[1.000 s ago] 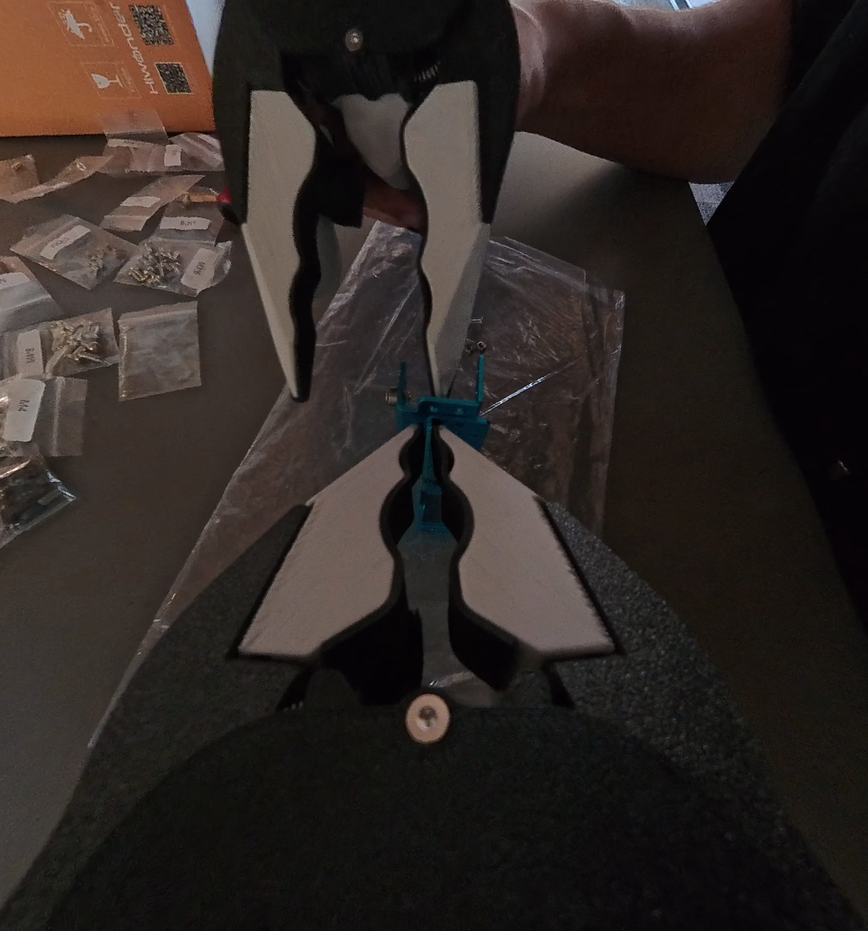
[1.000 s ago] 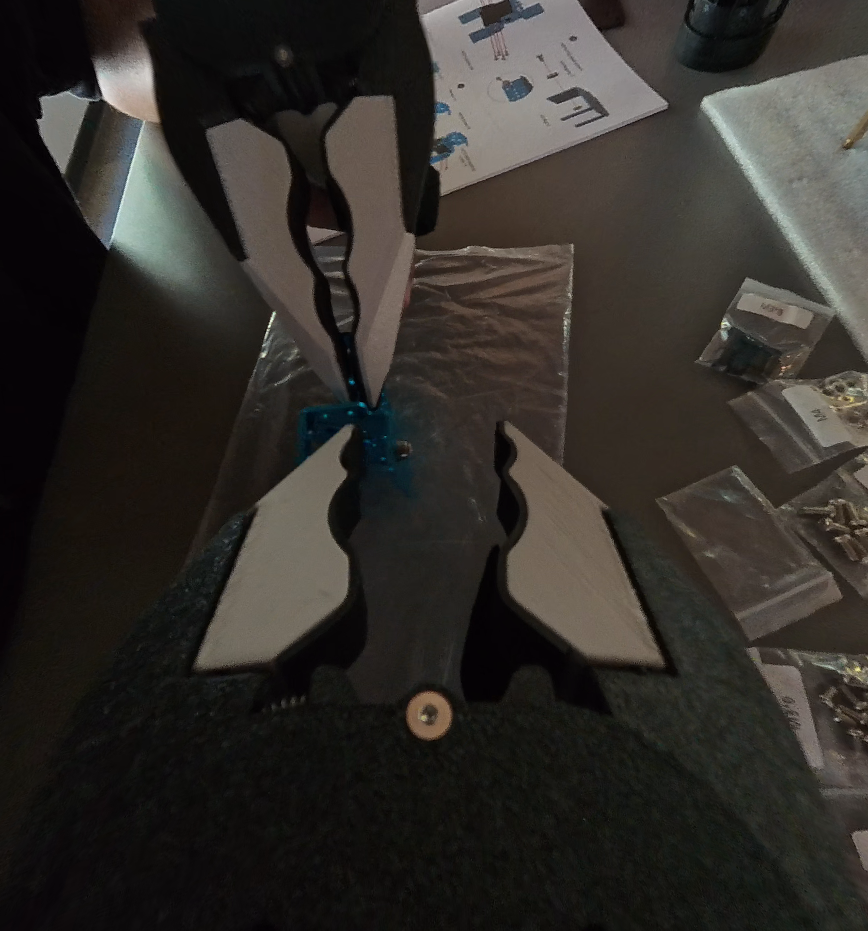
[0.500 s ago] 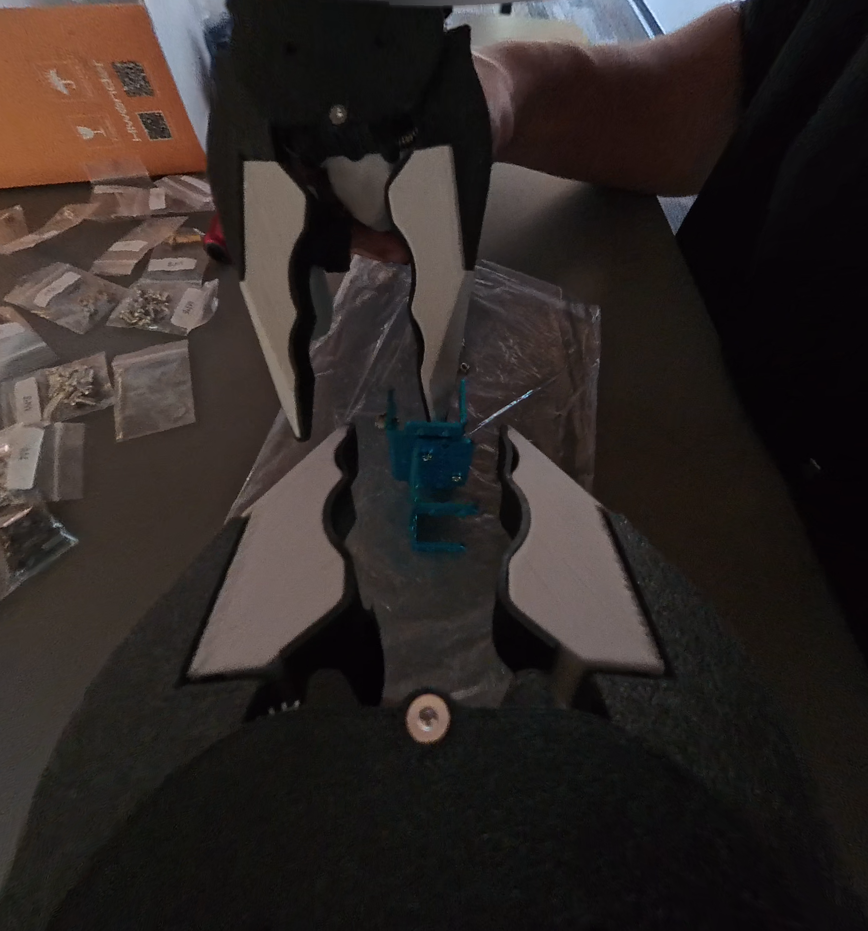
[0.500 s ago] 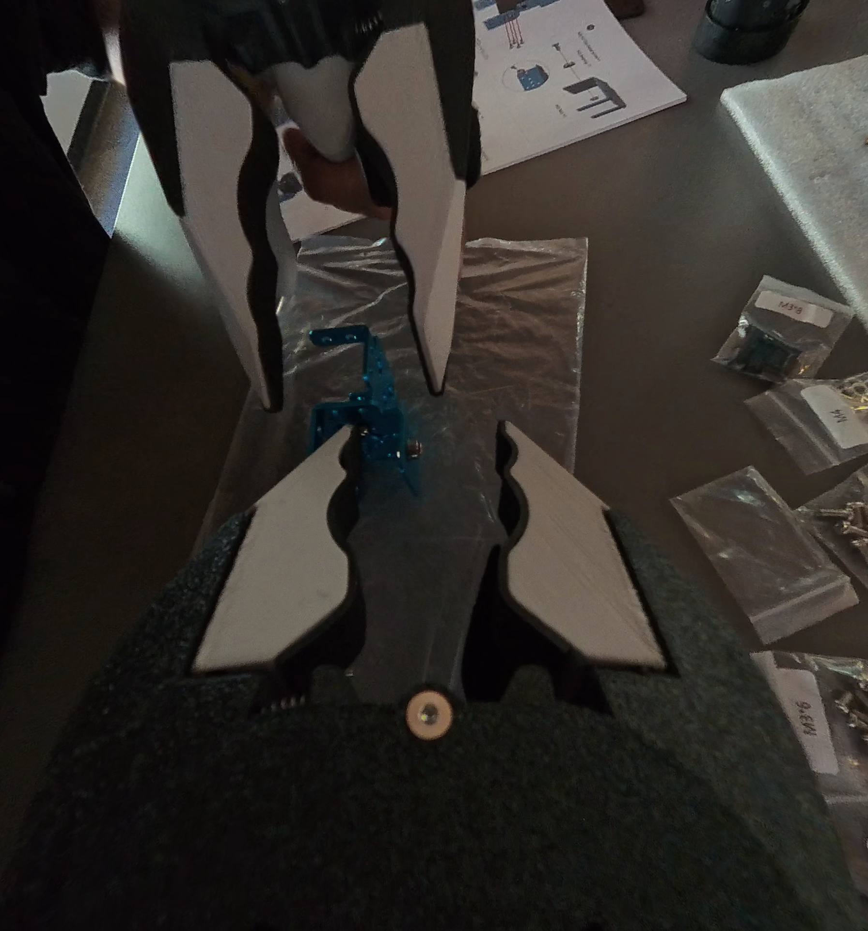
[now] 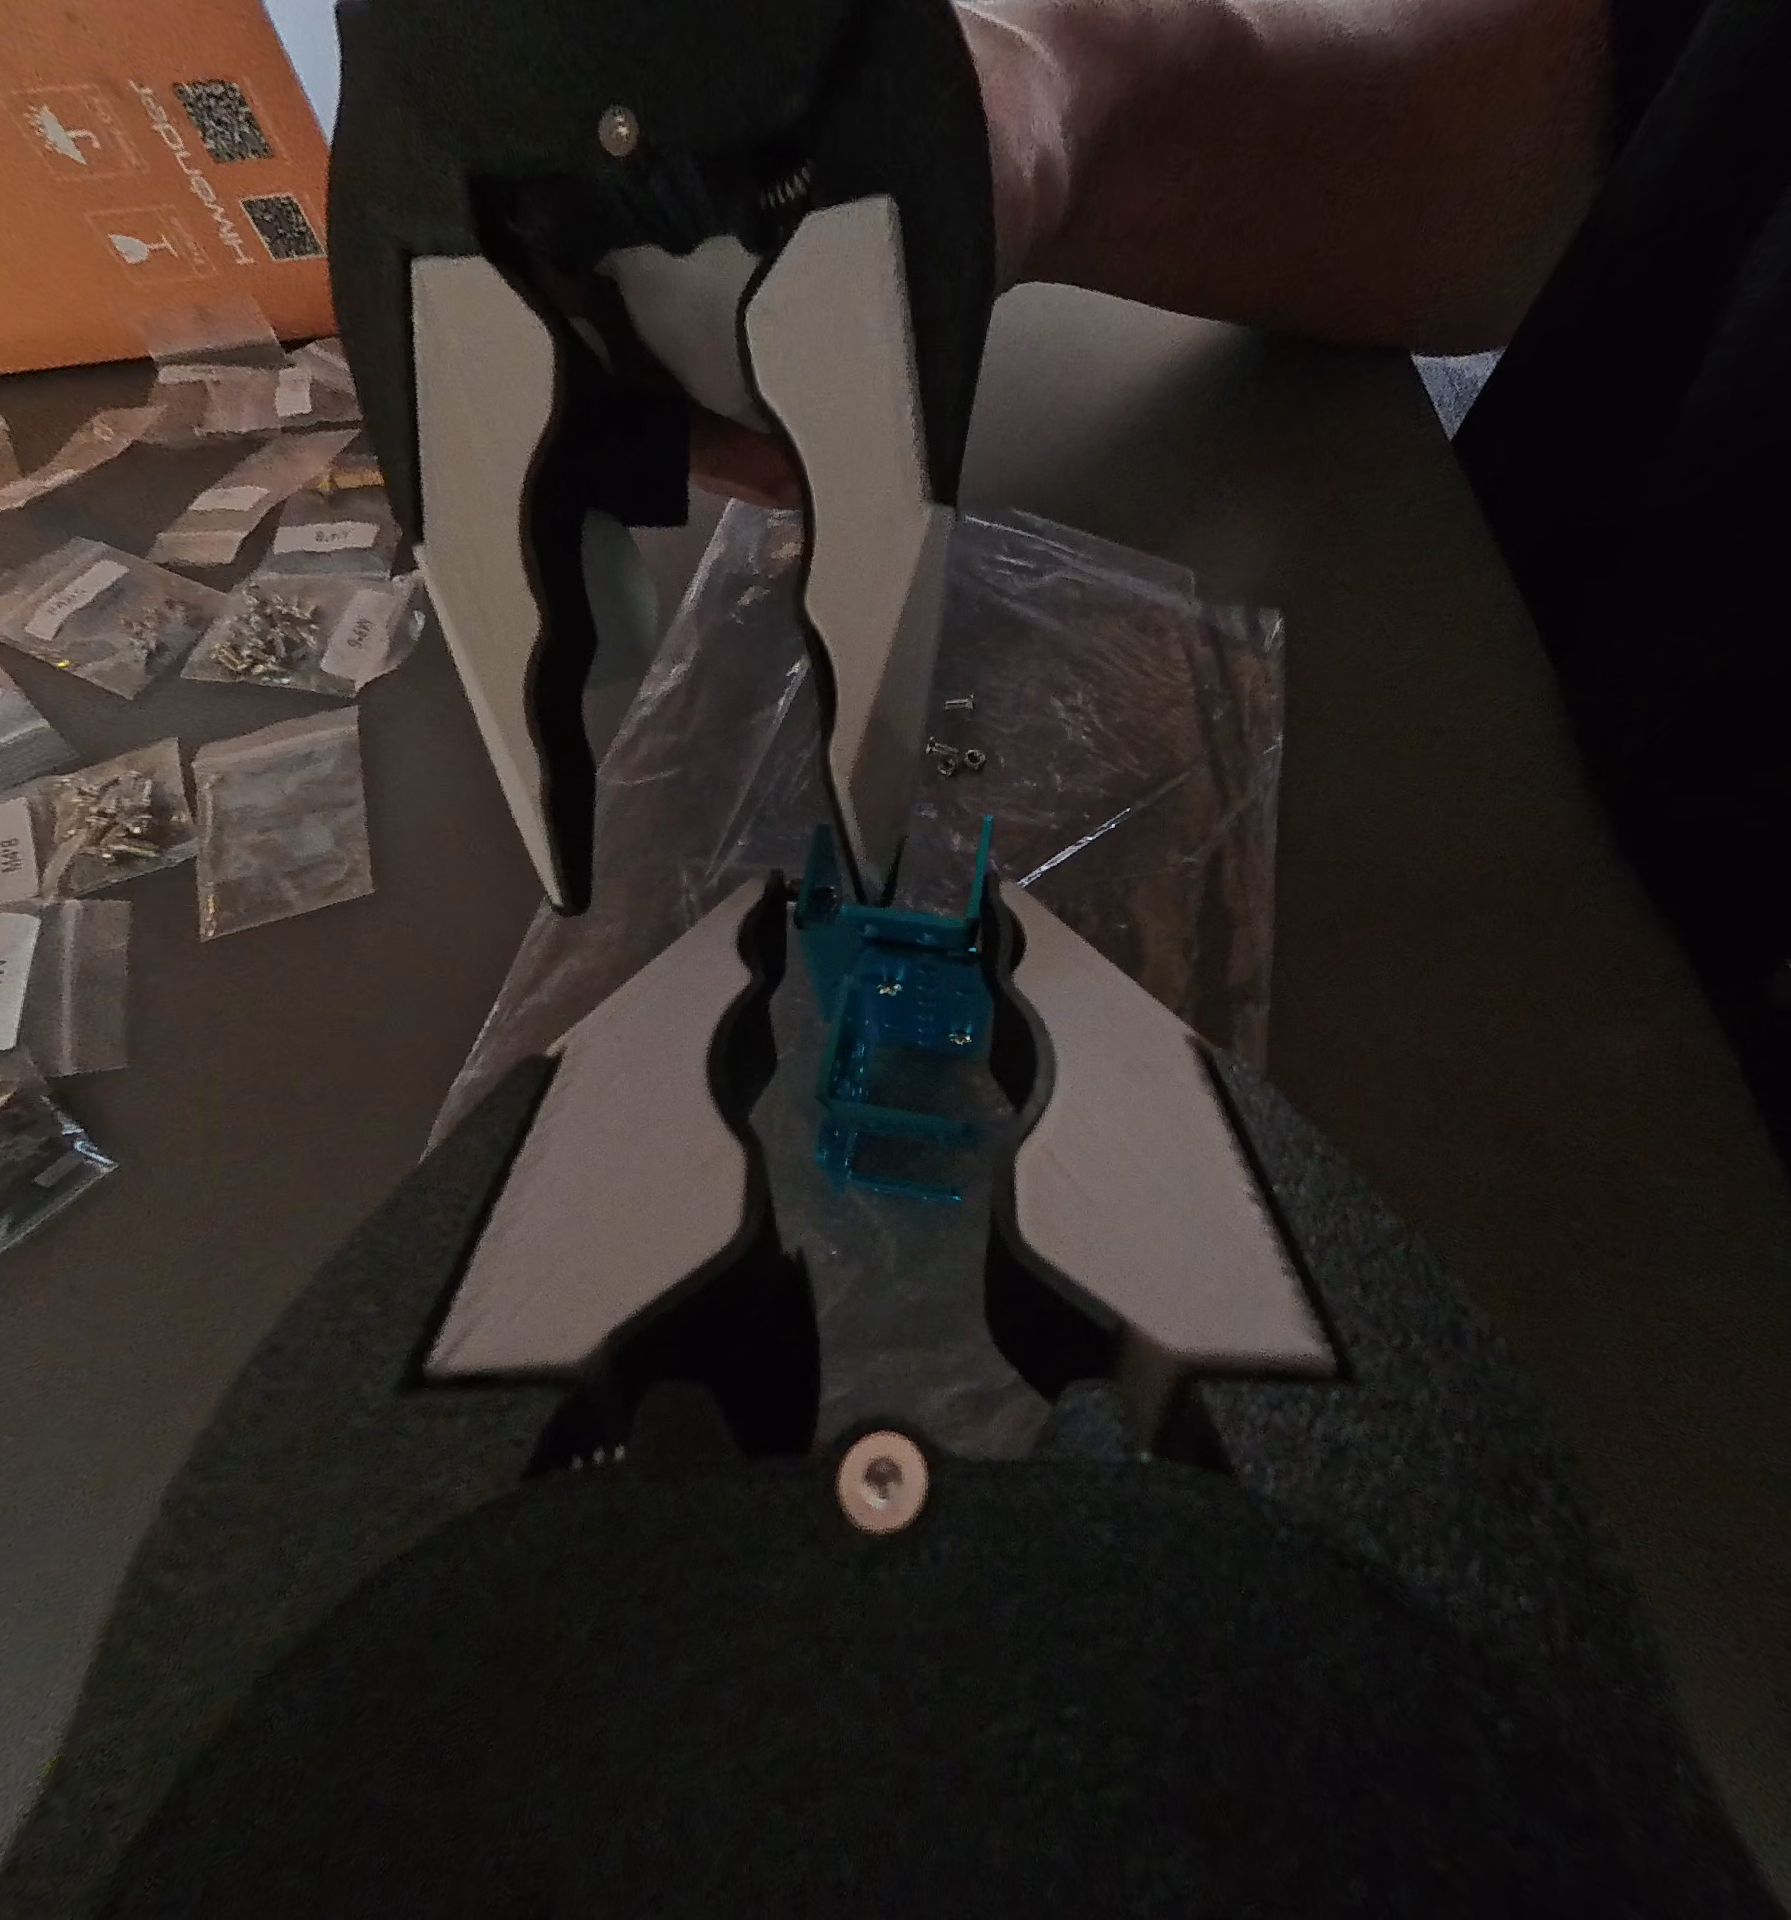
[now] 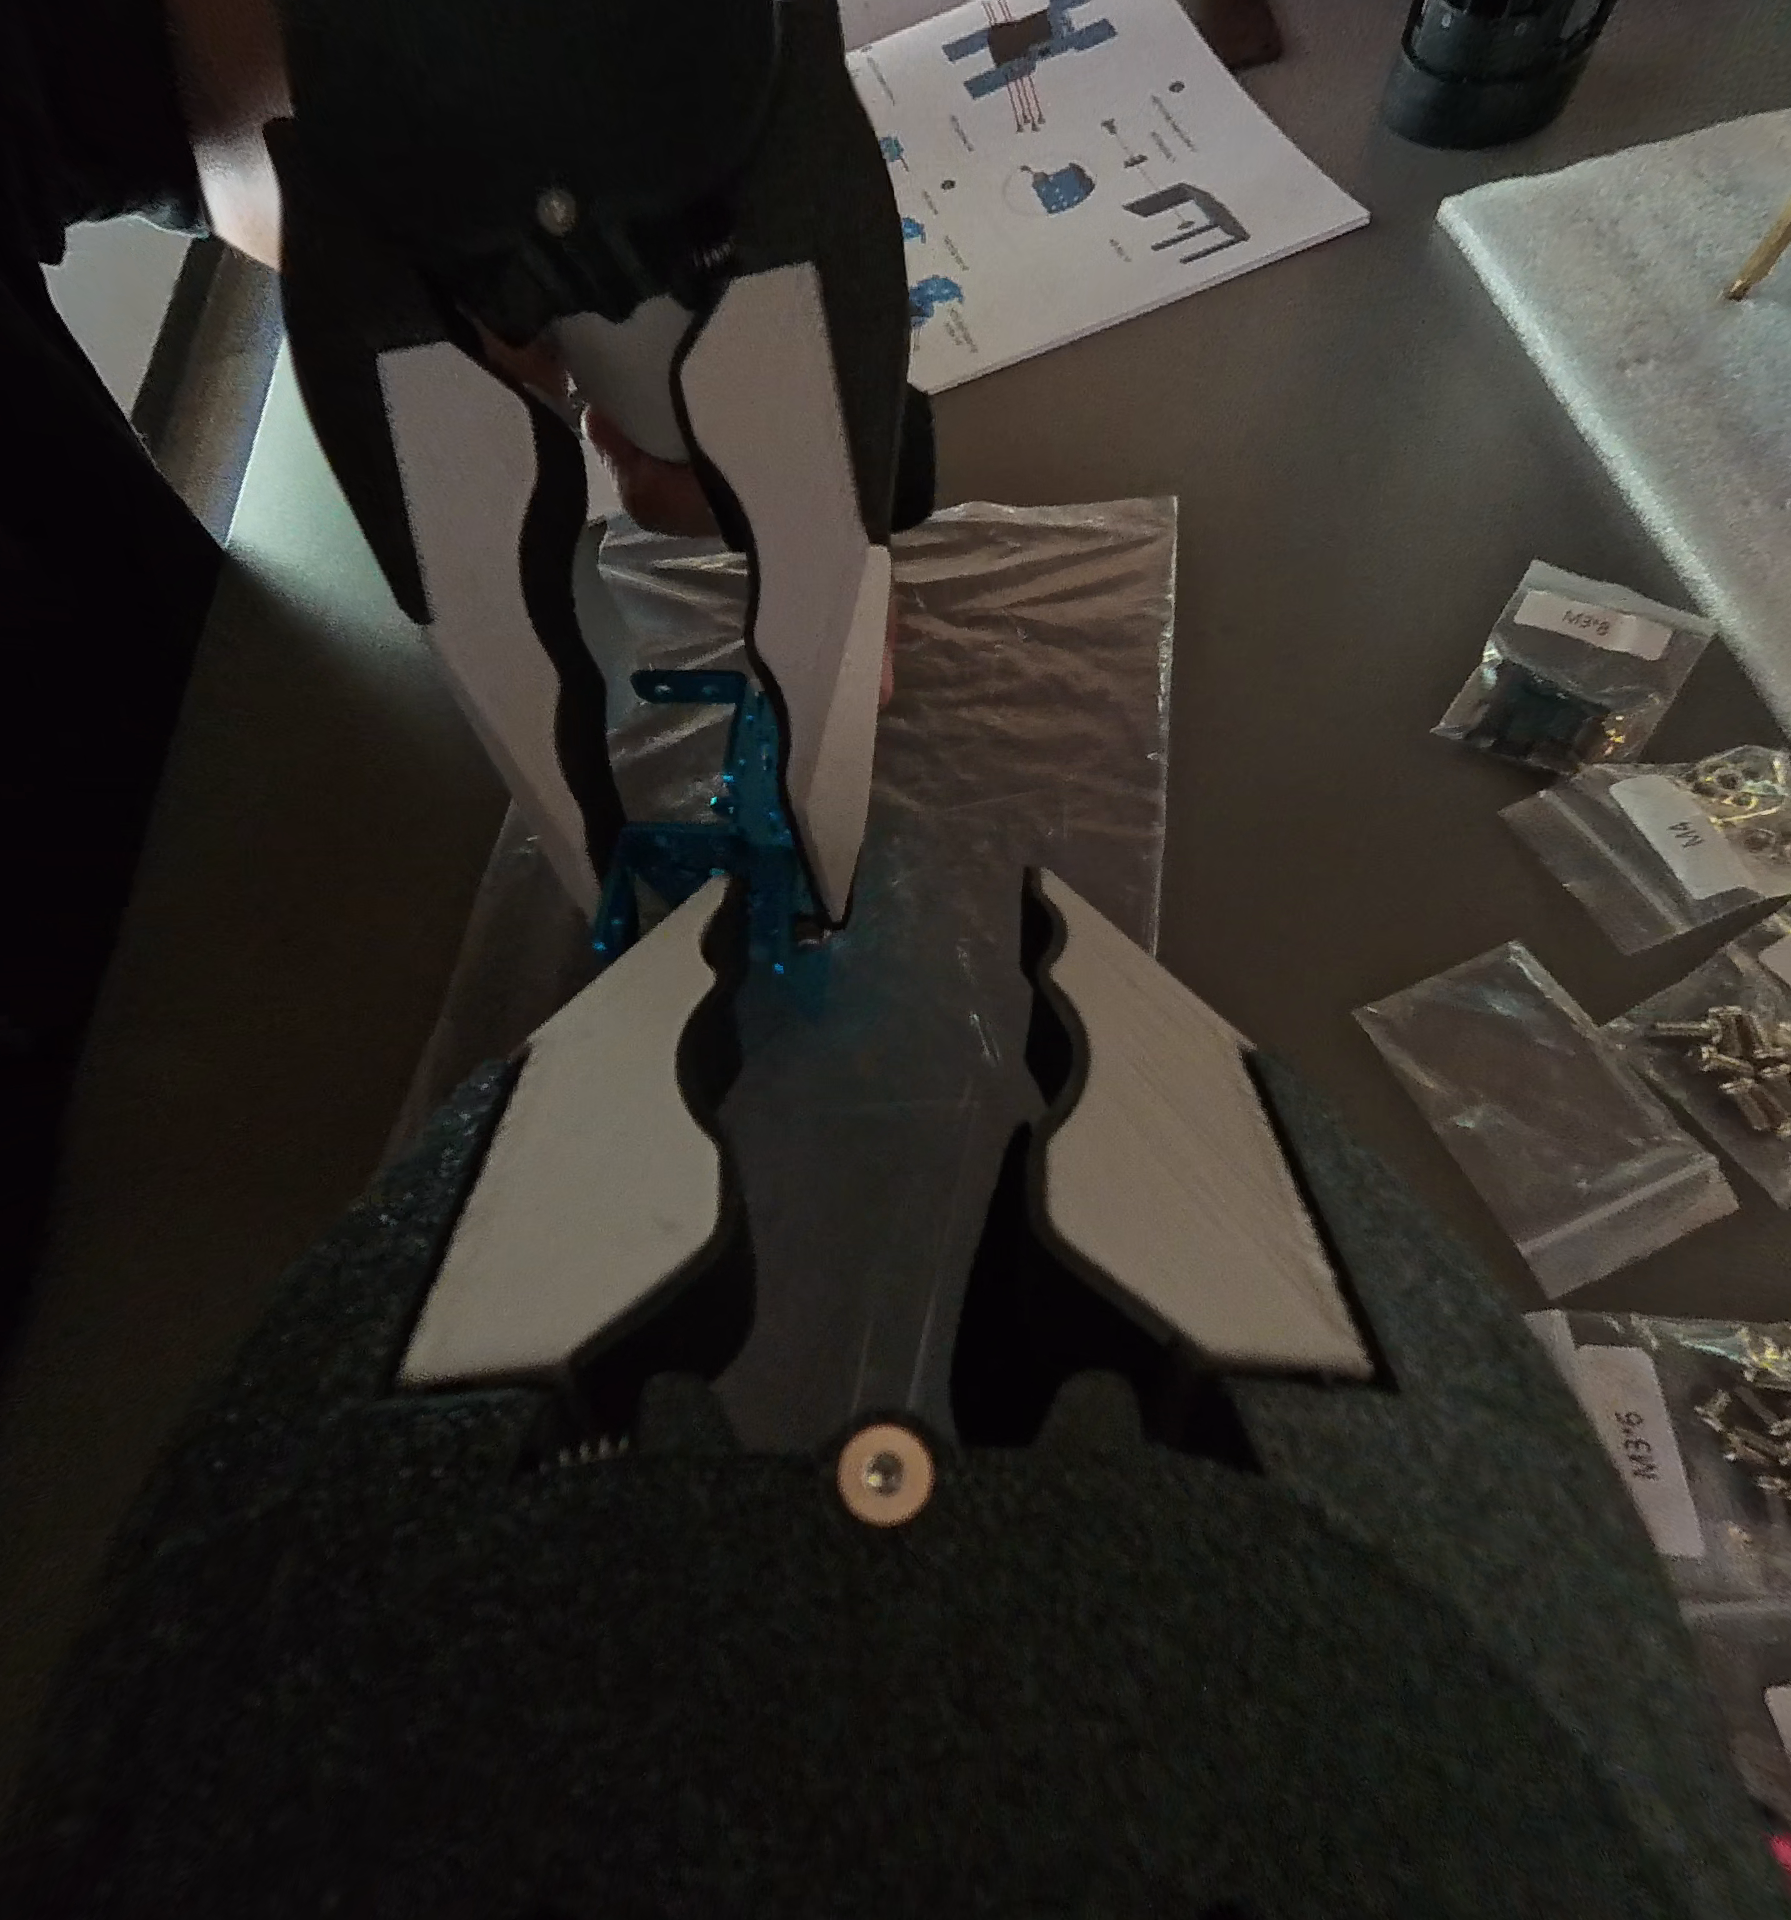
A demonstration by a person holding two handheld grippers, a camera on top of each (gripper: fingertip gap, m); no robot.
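Note:
A small blue metal bracket stands on a clear plastic bag on the dark table. My left gripper has its fingers against both sides of the bracket and holds it across its width. It also shows in the right wrist view, reaching down over the bracket. My right gripper is open and empty, with its left fingertip beside the bracket. In the left wrist view the right gripper points down from the far side, one fingertip just behind the bracket.
Three loose screws lie on the bag. Several small bags of screws lie to one side, with an orange box behind them. An instruction booklet, white foam and a person's arm are nearby.
My left gripper let go of the bracket's thin edge, opened wide, then closed in on the bracket's two sides. The right gripper stayed open and barely moved.

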